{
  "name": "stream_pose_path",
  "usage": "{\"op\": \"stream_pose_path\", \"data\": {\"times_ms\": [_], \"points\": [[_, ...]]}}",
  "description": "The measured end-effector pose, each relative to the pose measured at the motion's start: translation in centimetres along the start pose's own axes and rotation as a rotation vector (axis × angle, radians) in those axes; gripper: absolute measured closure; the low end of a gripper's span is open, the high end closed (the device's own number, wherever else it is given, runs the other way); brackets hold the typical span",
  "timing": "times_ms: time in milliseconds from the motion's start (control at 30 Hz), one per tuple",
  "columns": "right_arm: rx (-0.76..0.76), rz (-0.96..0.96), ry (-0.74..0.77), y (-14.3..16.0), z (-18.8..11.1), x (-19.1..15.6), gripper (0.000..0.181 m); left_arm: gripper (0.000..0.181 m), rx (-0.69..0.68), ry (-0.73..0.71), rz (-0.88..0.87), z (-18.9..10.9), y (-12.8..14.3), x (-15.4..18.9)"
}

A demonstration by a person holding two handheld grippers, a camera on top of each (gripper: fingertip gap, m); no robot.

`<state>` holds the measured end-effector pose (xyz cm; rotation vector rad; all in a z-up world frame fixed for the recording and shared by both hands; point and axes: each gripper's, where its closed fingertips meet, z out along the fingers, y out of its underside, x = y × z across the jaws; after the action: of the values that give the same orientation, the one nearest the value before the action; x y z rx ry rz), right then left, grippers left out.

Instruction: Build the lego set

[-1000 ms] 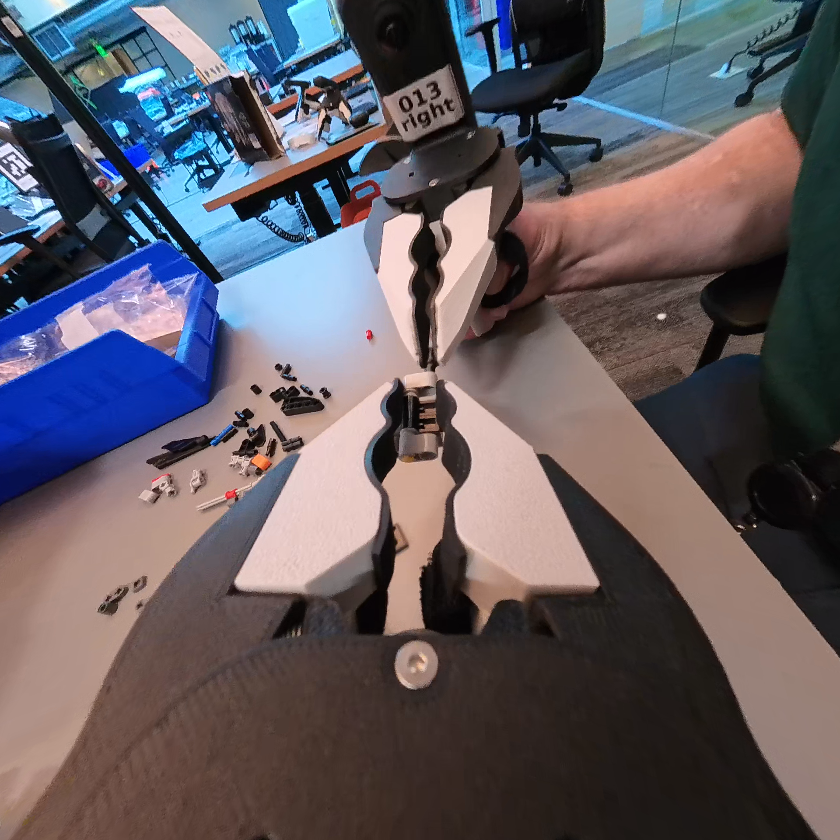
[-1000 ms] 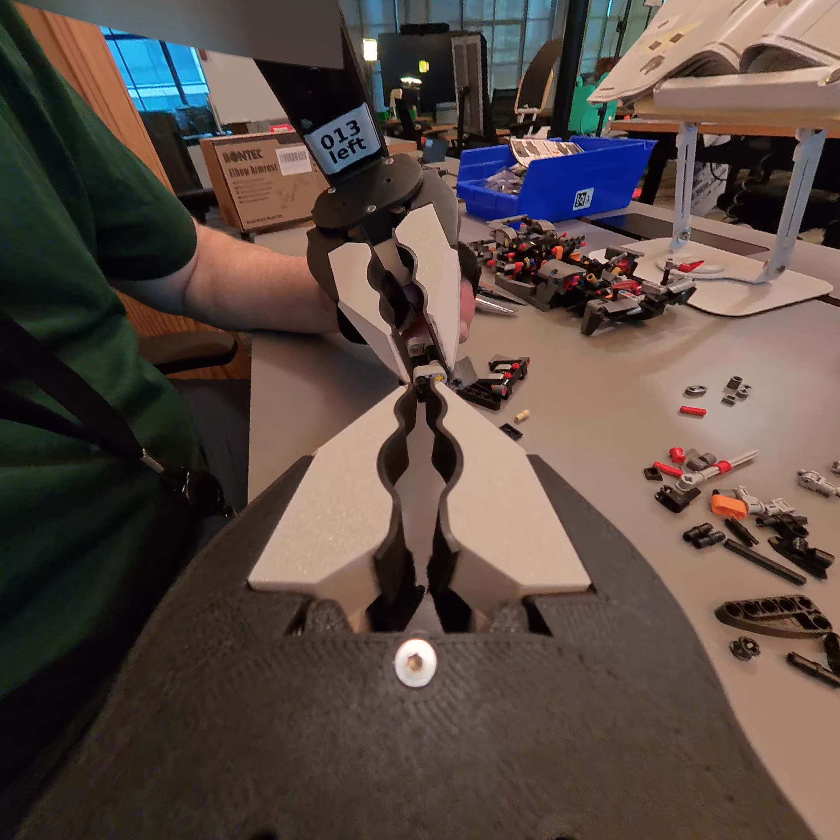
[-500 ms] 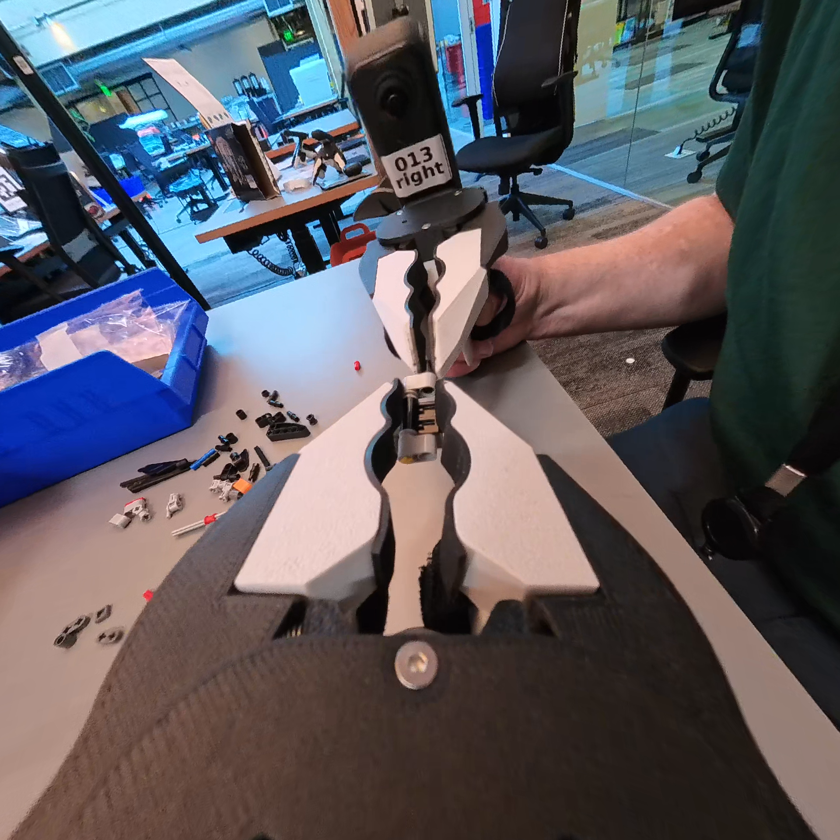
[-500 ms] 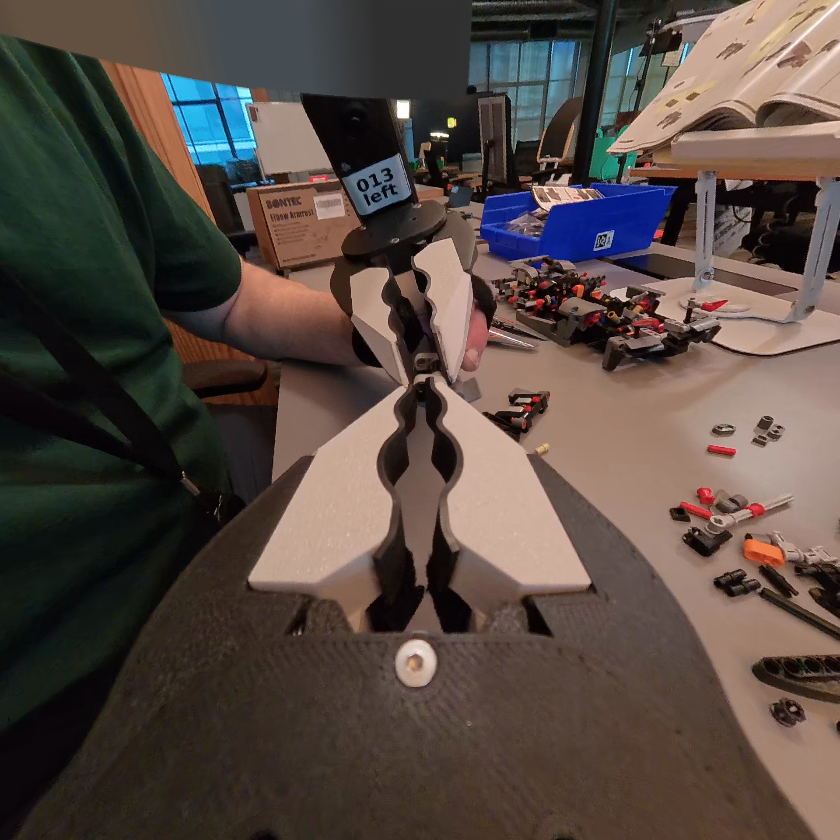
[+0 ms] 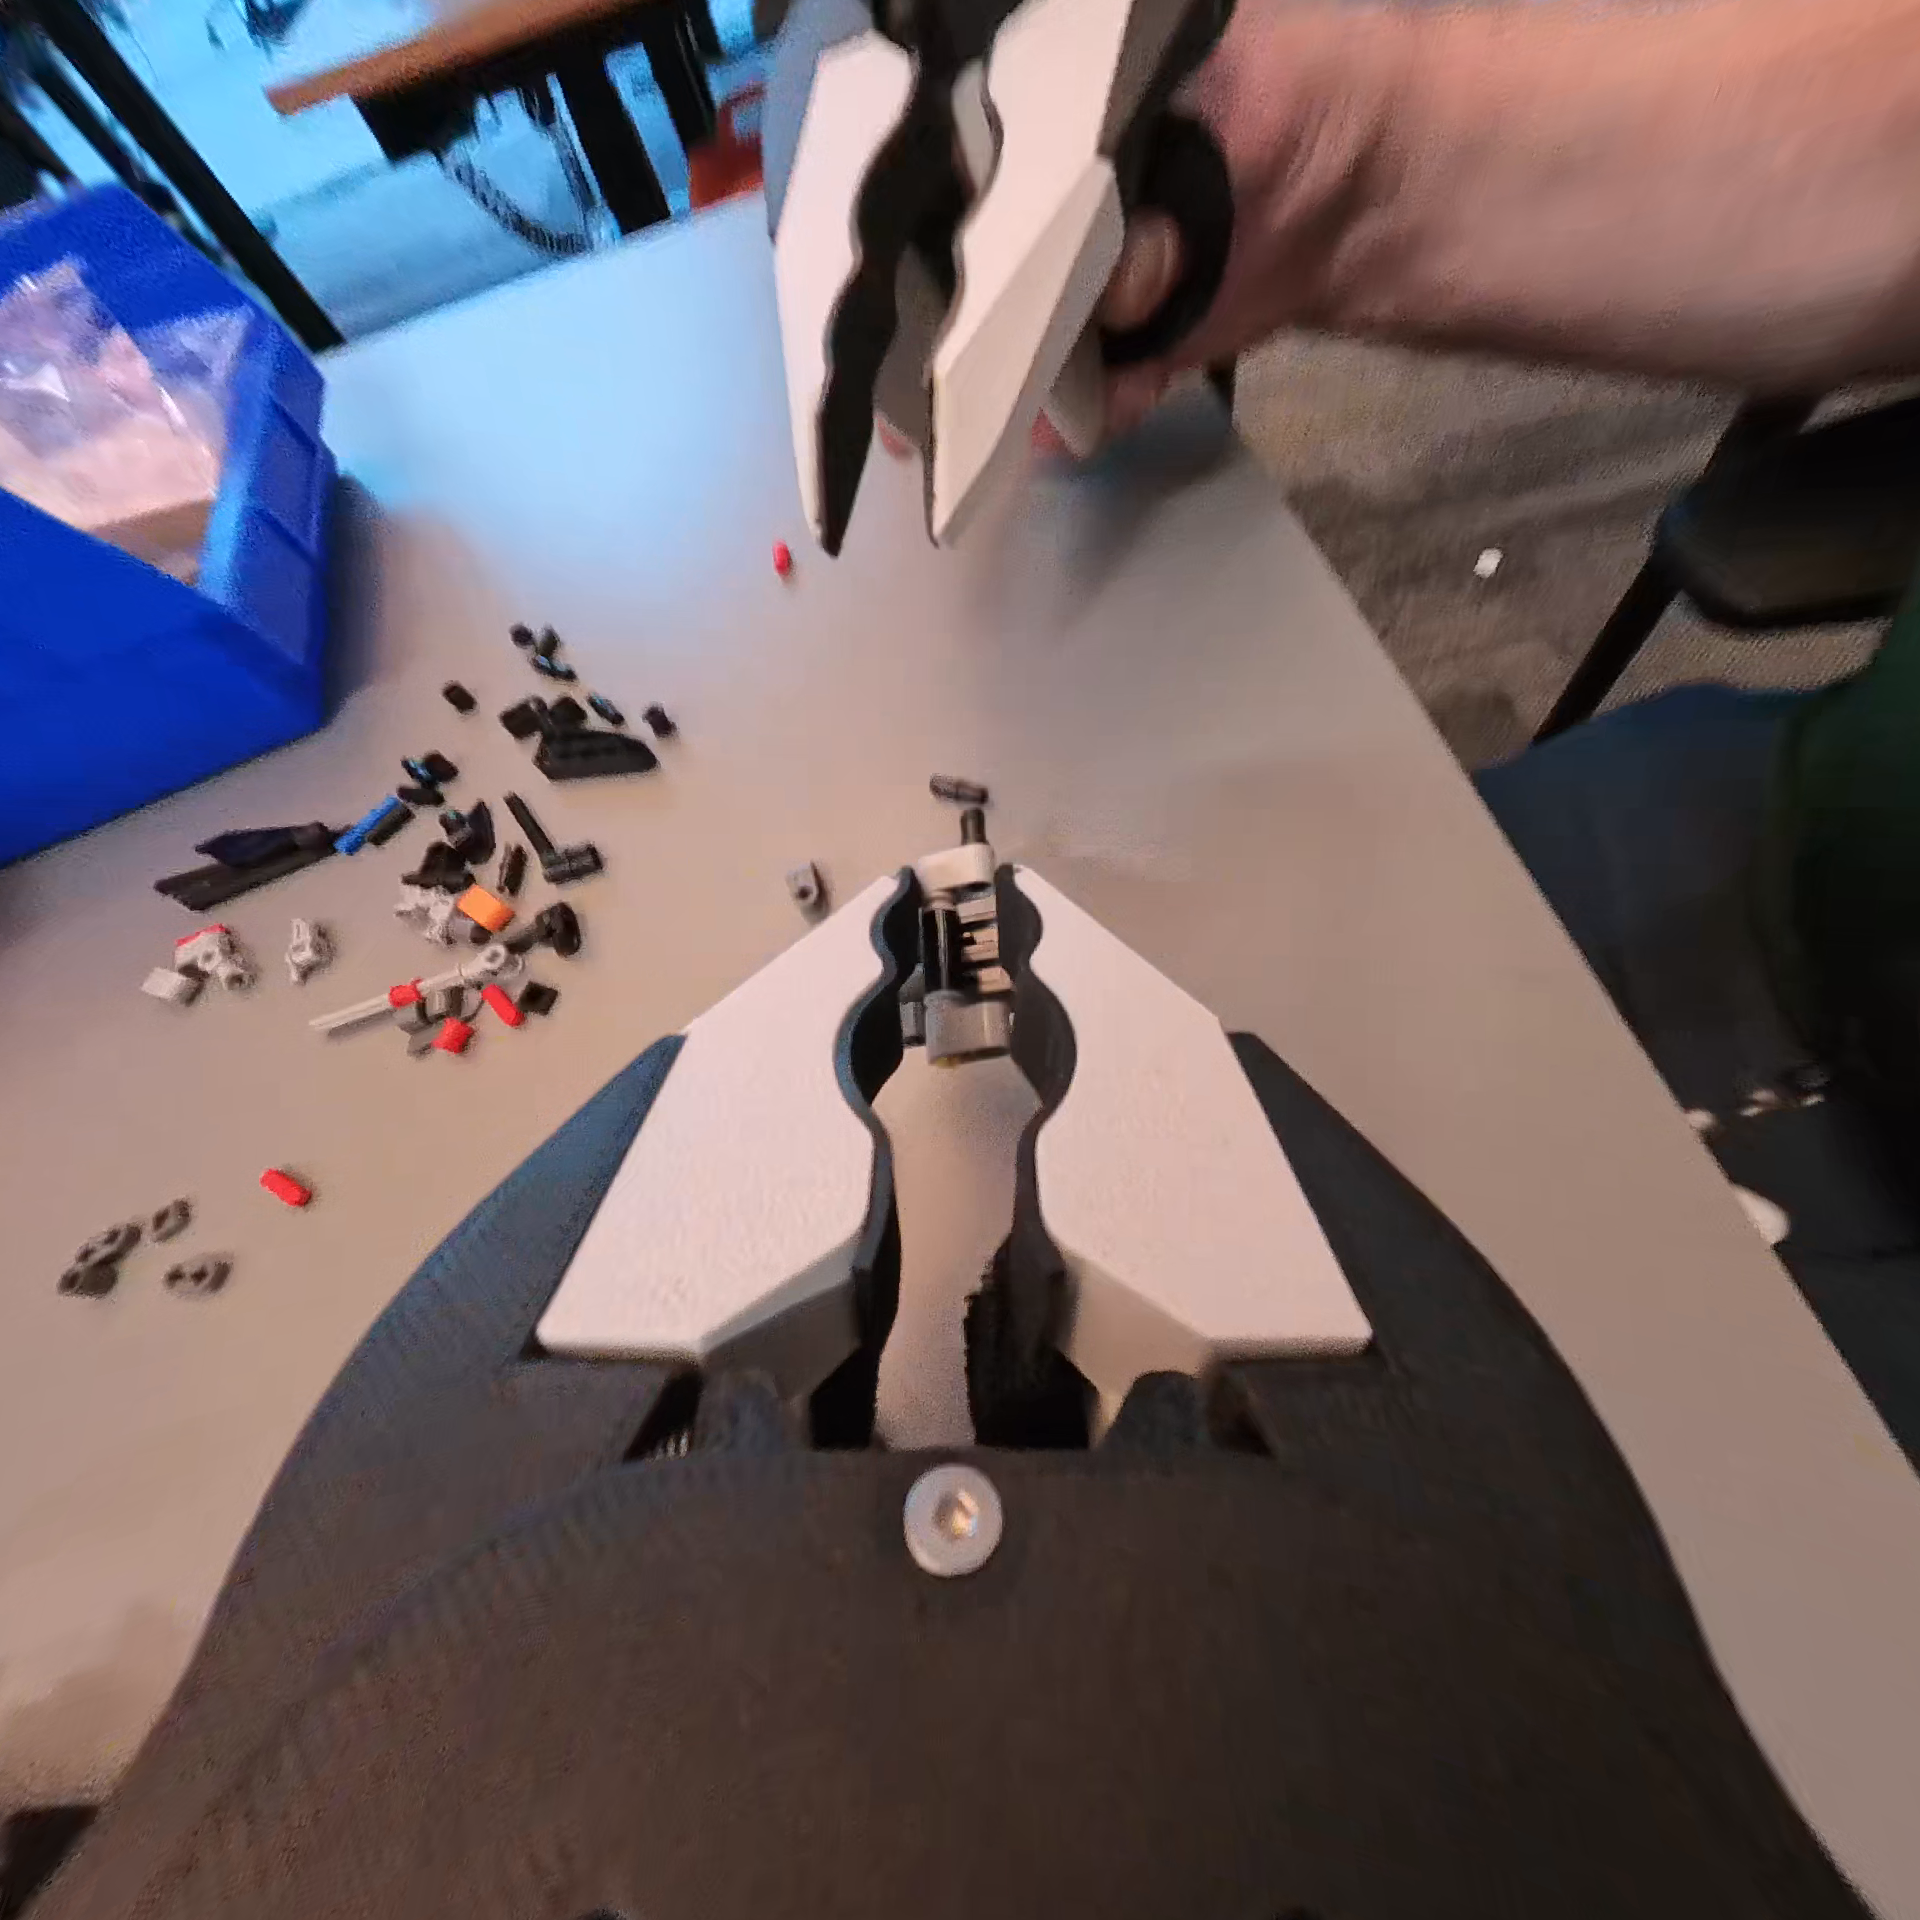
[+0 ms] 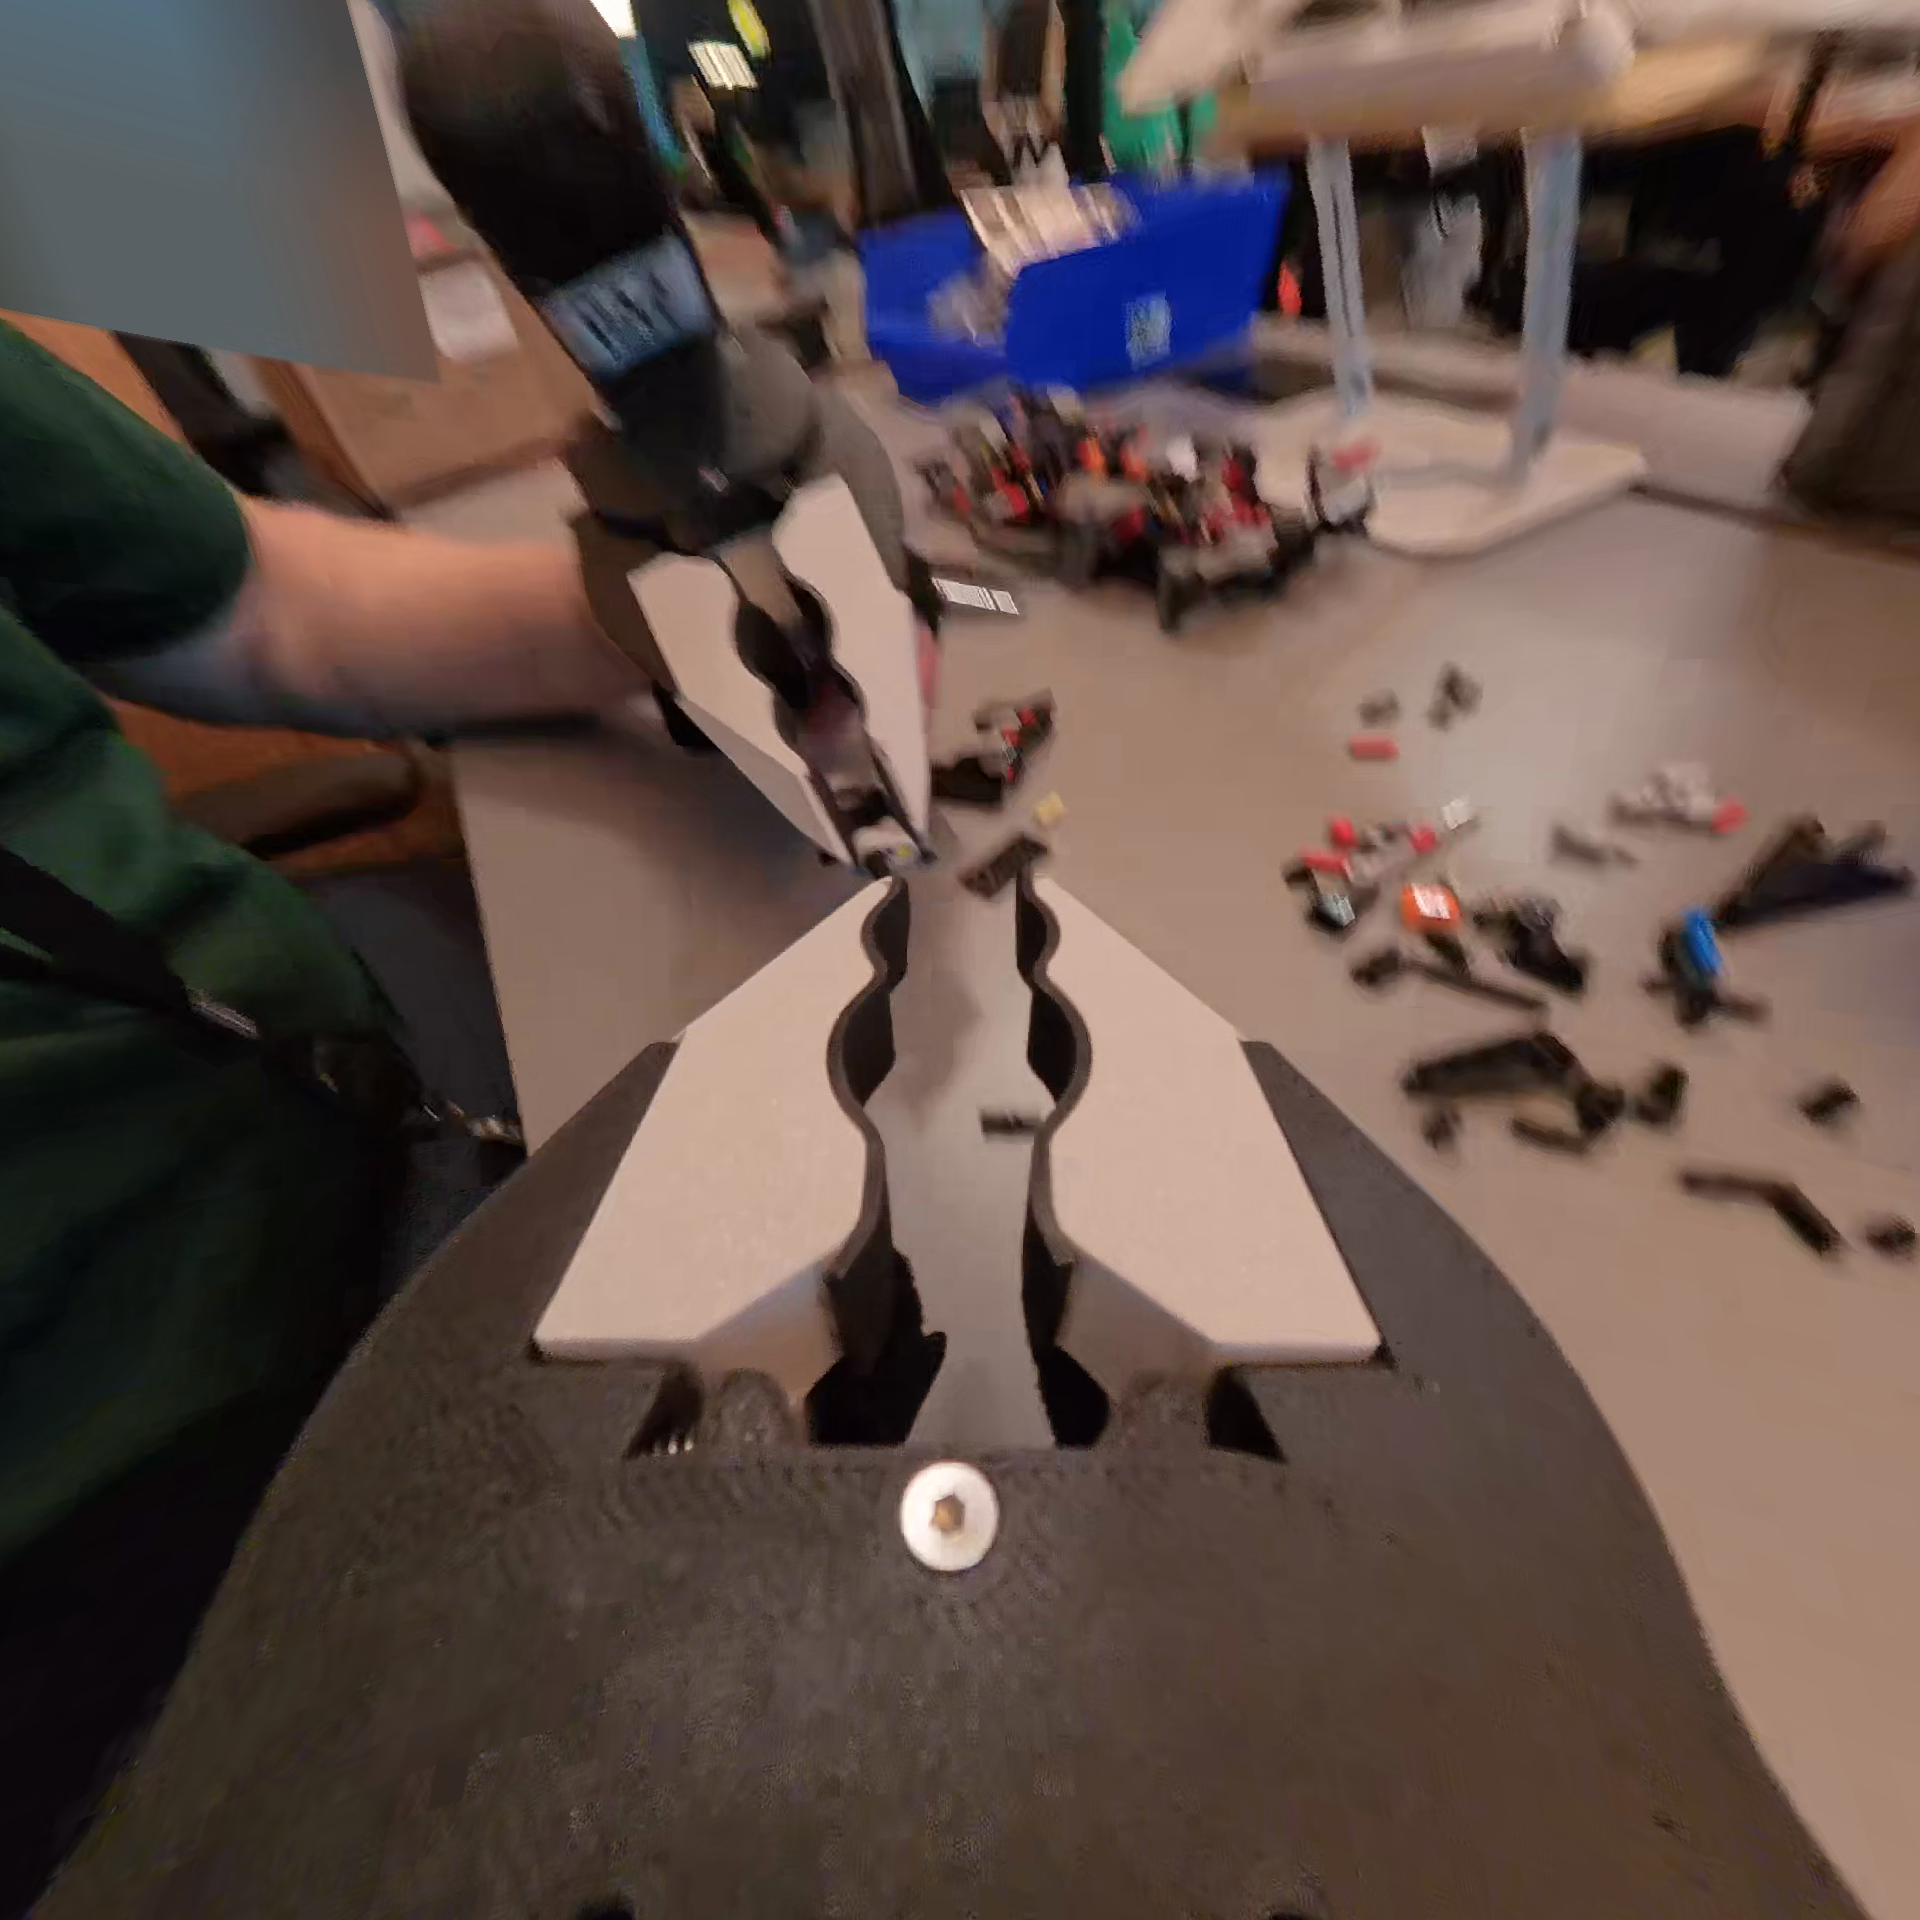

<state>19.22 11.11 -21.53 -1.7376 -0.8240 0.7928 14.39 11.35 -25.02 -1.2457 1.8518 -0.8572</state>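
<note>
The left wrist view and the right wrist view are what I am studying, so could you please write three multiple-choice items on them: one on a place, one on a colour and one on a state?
1. Where is the small lego assembly?
A. between the left tongs
B. on a chair
C. on the floor

2. What colour is the bin at the table's far left?
A. red
B. green
C. blue

3. How do the right tongs stand?
A. shut on a red pin
B. open
C. out of view

Answers: 1 A, the assembly is pinched near the left fingertips; 2 C, its walls are plainly blue; 3 B, bare table shows through the gap between the fingers.
</note>
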Motion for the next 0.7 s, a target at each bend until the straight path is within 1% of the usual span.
{"op": "stream_pose_path", "data": {"times_ms": [67, 133, 200, 300, 333, 433, 533, 700], "points": [[-0.111, 0.011, 0.056, 2.1, -0.4, 0.7, 0.163, 0.169, -0.076, 0.005, 0.019, 0.7, 1.0, 0.5], [-0.208, 0.005, 0.11, 3.9, -0.5, 1.2, 0.162, 0.17, -0.11, 0.007, 0.021, 1.1, 1.5, 0.7], [-0.269, 0.005, 0.119, 5.0, -0.2, 1.0, 0.163, 0.169, -0.128, 0.009, 0.003, 1.2, 1.9, 0.7], [-0.37, -0.018, 0.13, 6.5, 0.5, 1.0, 0.161, 0.167, -0.119, 0.03, -0.001, 1.0, 1.7, 0.8], [-0.397, -0.02, 0.131, 6.9, 0.6, 1.1, 0.16, 0.165, -0.113, 0.036, -0.009, 0.8, 1.6, 0.8], [-0.415, -0.038, 0.117, 7.0, 1.0, 1.0, 0.161, 0.159, -0.116, 0.068, -0.008, 0.4, 1.7, 1.0], [-0.45, -0.056, 0.094, 7.3, 1.1, 1.1, 0.16, 0.155, -0.124, 0.071, -0.011, 0.2, 1.9, 0.9], [-0.484, -0.103, 0.054, 7.3, 1.3, 1.3, 0.158, 0.153, -0.168, 0.083, -0.007, 1.0, 2.7, 1.4]]}}
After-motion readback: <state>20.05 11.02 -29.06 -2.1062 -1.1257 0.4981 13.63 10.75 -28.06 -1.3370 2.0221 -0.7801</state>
